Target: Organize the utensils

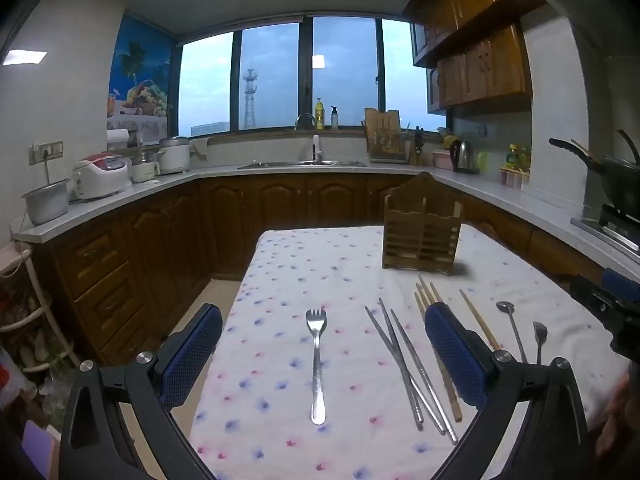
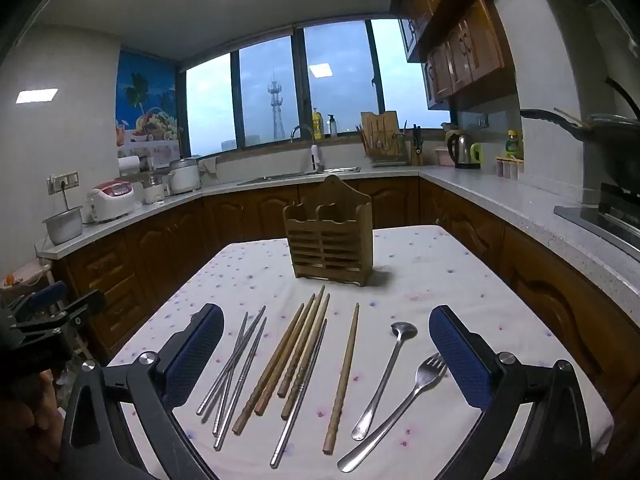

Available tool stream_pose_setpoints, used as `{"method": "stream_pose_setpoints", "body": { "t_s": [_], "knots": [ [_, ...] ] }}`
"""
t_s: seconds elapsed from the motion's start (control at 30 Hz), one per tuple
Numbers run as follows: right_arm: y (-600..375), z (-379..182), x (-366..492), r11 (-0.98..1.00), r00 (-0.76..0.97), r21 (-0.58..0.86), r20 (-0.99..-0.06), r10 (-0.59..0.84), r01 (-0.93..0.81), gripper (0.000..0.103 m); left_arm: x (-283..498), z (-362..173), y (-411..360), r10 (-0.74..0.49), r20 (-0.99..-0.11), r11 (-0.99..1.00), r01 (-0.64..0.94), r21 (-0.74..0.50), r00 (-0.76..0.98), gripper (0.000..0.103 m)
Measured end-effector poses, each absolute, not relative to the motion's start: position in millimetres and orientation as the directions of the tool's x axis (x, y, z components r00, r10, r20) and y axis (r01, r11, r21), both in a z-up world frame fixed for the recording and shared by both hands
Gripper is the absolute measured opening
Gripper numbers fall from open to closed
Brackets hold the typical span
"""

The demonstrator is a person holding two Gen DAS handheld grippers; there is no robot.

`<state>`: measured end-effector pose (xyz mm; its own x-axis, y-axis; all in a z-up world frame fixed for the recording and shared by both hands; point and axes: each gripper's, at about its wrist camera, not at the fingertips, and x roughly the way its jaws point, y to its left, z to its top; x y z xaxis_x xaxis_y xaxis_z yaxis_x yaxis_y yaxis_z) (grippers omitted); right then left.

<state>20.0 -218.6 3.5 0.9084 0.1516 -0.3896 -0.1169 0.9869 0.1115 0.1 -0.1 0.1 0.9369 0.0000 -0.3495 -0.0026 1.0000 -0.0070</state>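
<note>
No legible writing (bottles (image 2: pixel 317 123) blurred)

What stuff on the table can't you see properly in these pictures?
- Wooden chopsticks: left wrist view, partly hidden behind the left tool's finger pad.
- Inside of the wooden holder: both views, its slatted front hides it.
- Lone fork: absent from the right wrist view.

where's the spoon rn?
In the right wrist view the spoon lies flat on the tablecloth, right of centre, between the lone wooden chopstick and a fork.
</note>
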Motion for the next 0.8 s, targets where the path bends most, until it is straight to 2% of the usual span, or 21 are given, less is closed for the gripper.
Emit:
{"method": "stream_pose_setpoints", "body": {
  "t_s": [0.6, 0.8],
  "knots": [
    [-218.6, 2.9, 19.6, 0.986, 0.908, 0.117, -0.389, 0.154, -0.117, 0.103, 17.0, -11.8, -13.4, -0.004, -0.354, 1.000, 0.000, -0.012, 0.935, 0.102],
    [-218.8, 2.2, 20.5, 0.987, 0.903, 0.116, -0.401, 0.153, -0.115, 0.103, 29.6, -11.6, -10.3, -0.012, -0.407, 0.999, -0.004, -0.037, 0.913, 0.102]
  ]
}}
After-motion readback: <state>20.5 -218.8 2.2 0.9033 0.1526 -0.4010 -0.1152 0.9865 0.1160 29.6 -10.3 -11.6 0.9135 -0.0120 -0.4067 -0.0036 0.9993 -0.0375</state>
